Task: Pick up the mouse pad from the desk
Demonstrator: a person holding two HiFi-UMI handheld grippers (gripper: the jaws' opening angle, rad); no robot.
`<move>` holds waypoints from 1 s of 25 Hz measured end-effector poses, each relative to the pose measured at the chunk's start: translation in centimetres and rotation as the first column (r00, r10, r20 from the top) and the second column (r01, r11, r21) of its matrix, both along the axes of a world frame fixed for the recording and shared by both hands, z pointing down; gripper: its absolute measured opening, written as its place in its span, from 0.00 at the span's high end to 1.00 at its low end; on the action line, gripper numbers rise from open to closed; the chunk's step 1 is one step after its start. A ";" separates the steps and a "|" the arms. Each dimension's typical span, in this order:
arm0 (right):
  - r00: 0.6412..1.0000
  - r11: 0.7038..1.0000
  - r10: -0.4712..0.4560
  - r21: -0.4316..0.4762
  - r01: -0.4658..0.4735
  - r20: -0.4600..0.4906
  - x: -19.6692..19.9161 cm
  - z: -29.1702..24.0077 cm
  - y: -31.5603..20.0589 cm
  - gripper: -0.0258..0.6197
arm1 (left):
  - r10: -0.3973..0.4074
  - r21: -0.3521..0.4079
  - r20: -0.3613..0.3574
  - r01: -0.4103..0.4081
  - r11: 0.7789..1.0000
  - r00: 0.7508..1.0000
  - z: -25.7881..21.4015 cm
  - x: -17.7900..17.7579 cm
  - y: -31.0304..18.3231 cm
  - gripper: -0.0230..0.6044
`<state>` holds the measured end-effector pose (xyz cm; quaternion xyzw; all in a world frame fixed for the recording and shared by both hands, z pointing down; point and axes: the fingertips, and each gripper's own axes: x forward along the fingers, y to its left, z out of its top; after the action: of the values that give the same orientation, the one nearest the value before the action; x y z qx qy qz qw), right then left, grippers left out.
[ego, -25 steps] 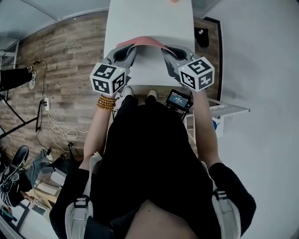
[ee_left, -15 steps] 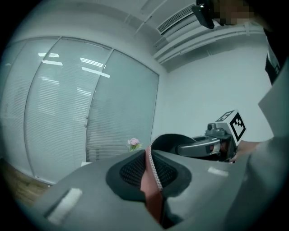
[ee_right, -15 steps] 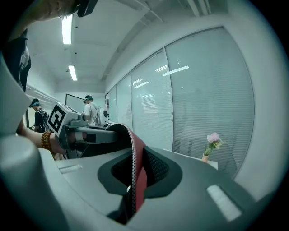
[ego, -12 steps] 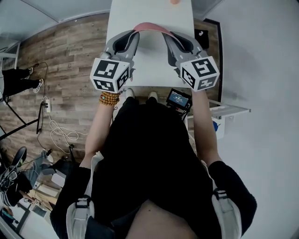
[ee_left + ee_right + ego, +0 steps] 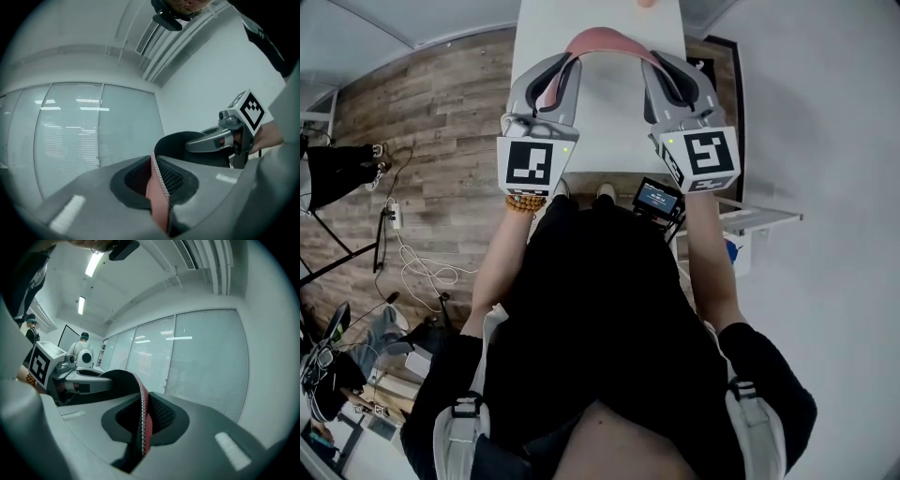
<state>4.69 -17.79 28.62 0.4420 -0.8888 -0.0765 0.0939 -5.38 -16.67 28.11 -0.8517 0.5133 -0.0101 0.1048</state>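
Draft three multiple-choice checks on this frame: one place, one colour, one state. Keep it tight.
1. Where is the mouse pad?
A) in a drawer
B) held arched between the left gripper and the right gripper
C) on a wall hook

2. What colour is the pad's upper face?
A) green
B) yellow
C) pink

3. How do the left gripper's jaws stand?
A) wide apart and empty
B) shut on the pad's edge
C) shut on a cable

Answers:
1 B: the head view shows it bowed up above the desk, one end in each gripper.
2 C: pink shows along the arch.
3 B: the left gripper view shows the pad's stitched edge pinched between the jaws.
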 end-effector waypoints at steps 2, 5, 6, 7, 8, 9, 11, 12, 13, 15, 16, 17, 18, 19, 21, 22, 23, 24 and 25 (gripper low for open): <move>1.000 1.000 0.003 0.010 -0.003 -0.004 0.0 -0.3 0.4 0.90 | 0.002 0.036 0.009 -0.002 0.999 1.000 -0.6 0.1 0.3 0.93; 1.000 1.000 0.005 0.016 -0.005 -0.012 -0.2 -0.3 0.7 0.90 | 0.000 0.055 0.021 -0.001 0.998 1.000 -0.9 -0.1 0.5 0.93; 1.000 1.000 0.007 0.016 -0.007 -0.010 -0.1 -0.3 0.8 0.90 | 0.001 0.060 0.027 -0.002 0.998 1.000 -0.9 -0.1 0.5 0.92; 1.000 1.000 0.009 0.014 -0.009 -0.006 0.0 -0.3 0.8 0.90 | 0.001 0.063 0.032 -0.003 0.998 0.999 -0.9 0.0 0.5 0.92; 1.000 1.000 0.011 0.013 -0.010 -0.003 0.1 -0.3 0.8 0.90 | 0.001 0.066 0.035 -0.003 0.998 0.999 -0.9 0.0 0.6 0.92; 1.000 1.000 0.011 0.013 -0.011 -0.003 0.1 -0.3 0.9 0.90 | 0.000 0.067 0.036 -0.002 0.998 0.999 -0.9 0.0 0.5 0.92; 1.000 1.000 0.010 0.018 -0.010 -0.012 -0.1 -0.3 0.8 0.90 | -0.004 0.069 0.037 0.002 0.998 0.999 -0.9 -0.1 0.4 0.92; 1.000 1.000 0.010 0.019 -0.009 -0.016 -0.1 -0.2 0.8 0.90 | -0.007 0.070 0.037 0.004 0.998 0.999 -0.9 -0.1 0.4 0.92; 1.000 1.000 0.009 0.020 -0.009 -0.017 -0.1 -0.1 0.7 0.90 | -0.008 0.071 0.039 0.006 0.997 0.999 -0.8 -0.1 0.3 0.92; 1.000 1.000 0.012 0.024 -0.011 -0.018 0.0 0.0 0.6 0.90 | -0.011 0.075 0.044 0.007 0.997 0.999 -0.7 0.0 0.3 0.92; 1.000 1.000 0.014 0.027 -0.013 -0.020 0.0 0.0 0.6 0.90 | -0.012 0.076 0.045 0.009 0.997 0.999 -0.6 0.0 0.3 0.92; 1.000 0.999 0.015 0.030 -0.015 -0.026 -0.1 0.1 0.6 0.90 | -0.014 0.076 0.044 0.011 0.997 0.999 -0.6 -0.1 0.2 0.93; 0.999 0.999 0.016 0.032 -0.015 -0.033 -0.3 0.1 0.6 0.90 | -0.016 0.076 0.041 0.013 0.997 0.999 -0.5 -0.2 0.2 0.92; 0.999 0.999 0.016 0.035 -0.015 -0.042 -0.4 0.1 0.6 0.90 | -0.018 0.077 0.039 0.015 0.997 0.999 -0.5 -0.3 0.1 0.92; 0.998 0.999 0.015 0.039 -0.013 -0.058 -0.6 0.1 0.5 0.90 | -0.019 0.079 0.042 0.016 0.997 0.999 -0.4 -0.3 0.0 0.92; 0.998 0.999 0.015 0.040 -0.012 -0.062 -0.6 0.2 0.5 0.90 | -0.019 0.078 0.045 0.015 0.997 0.999 -0.3 -0.3 -0.1 0.92; 0.998 0.999 0.015 0.040 -0.012 -0.064 -0.5 0.3 0.4 0.90 | -0.018 0.079 0.048 0.014 0.997 0.999 -0.3 -0.3 -0.1 0.92; 0.998 0.999 0.015 0.039 -0.013 -0.064 -0.5 0.4 0.4 0.90 | -0.016 0.079 0.052 0.012 0.997 0.999 -0.2 -0.2 -0.1 0.92; 0.998 0.999 0.017 0.038 -0.014 -0.064 -0.4 0.4 0.4 0.90 | -0.015 0.079 0.055 0.011 0.997 0.998 -0.2 -0.2 -0.2 0.92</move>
<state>4.27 -17.41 29.06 0.4479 -0.8802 -0.1068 0.1148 -5.54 -16.82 27.93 -0.8430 0.5157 -0.0142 0.1524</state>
